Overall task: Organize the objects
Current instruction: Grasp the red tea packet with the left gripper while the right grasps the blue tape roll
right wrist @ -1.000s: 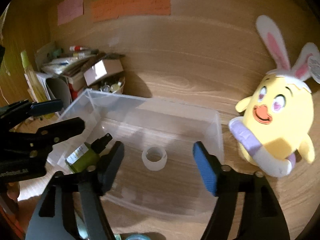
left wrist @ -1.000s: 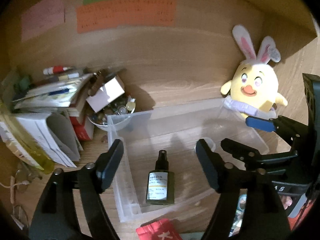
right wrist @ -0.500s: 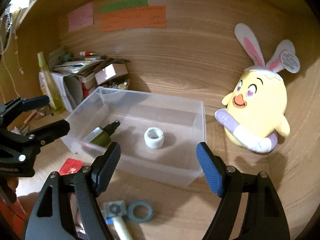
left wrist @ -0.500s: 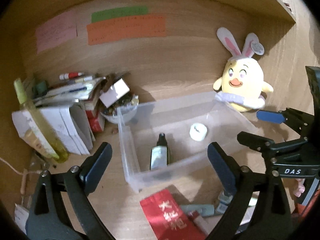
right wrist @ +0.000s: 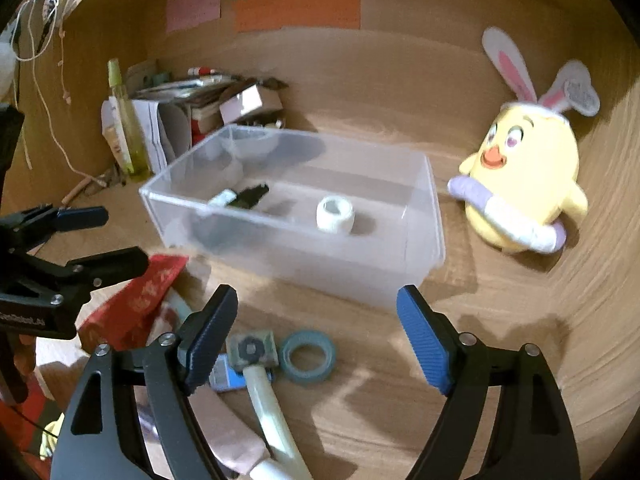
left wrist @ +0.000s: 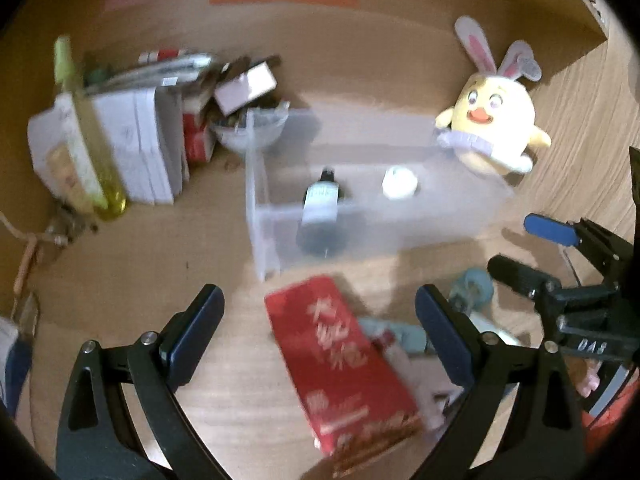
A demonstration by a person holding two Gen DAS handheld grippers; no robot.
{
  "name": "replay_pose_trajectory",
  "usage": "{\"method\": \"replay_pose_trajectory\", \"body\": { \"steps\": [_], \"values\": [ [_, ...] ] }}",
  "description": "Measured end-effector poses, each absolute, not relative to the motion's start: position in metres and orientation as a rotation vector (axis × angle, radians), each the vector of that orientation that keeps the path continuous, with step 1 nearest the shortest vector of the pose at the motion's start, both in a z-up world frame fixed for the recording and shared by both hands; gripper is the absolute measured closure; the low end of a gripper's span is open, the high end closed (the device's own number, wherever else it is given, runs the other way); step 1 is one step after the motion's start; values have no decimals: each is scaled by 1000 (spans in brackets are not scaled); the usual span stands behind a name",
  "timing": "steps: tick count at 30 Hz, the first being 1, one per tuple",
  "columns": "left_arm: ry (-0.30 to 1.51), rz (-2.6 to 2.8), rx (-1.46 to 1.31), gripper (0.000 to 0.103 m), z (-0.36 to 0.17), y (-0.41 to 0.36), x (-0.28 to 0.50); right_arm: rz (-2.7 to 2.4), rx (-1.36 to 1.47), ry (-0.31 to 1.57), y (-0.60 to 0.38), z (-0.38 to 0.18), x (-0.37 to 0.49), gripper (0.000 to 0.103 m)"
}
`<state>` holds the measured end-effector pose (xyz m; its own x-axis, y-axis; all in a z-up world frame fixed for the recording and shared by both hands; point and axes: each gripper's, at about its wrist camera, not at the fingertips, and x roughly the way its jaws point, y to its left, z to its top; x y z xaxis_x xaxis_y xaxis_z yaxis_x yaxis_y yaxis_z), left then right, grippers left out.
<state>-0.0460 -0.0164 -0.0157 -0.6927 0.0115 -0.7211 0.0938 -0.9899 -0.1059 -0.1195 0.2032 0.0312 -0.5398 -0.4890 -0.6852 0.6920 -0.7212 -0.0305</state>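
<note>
Here, your biggest item is the clear plastic bin (right wrist: 420,216) standing on the wooden desk (right wrist: 500,360), with the yellow bunny-eared plush (right wrist: 532,172) just beside its right end. Left of the bin, a stack of papers and boxes (left wrist: 136,148) leans against the back wall. In front of the bin lies a red packet (left wrist: 340,364), flat on the desk. Inside the bin, a dark spray bottle (left wrist: 322,208) lies on its side toward the left, and a small white tape roll (right wrist: 335,215) sits apart from it near the middle. Nearer you, a teal tape ring (right wrist: 308,356) rests on the desk.

Your left gripper (left wrist: 320,320) hangs over the red packet, jaws wide apart, gripping nothing. Your right gripper (right wrist: 316,328) has just been opening; nothing is clamped between its jaws.
</note>
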Motion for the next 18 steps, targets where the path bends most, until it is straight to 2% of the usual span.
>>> {"method": "replay_pose_trajectory", "body": {
  "steps": [5, 18],
  "values": [
    [286, -2810, 1258, 6, -28, -16, -24, -2237, 931, 408, 215, 17, -121, 23],
    [282, -2749, 1300, 6, -50, -8, 0, -2184, 1023, 431, 218, -9, -134, 24]
  ]
}}
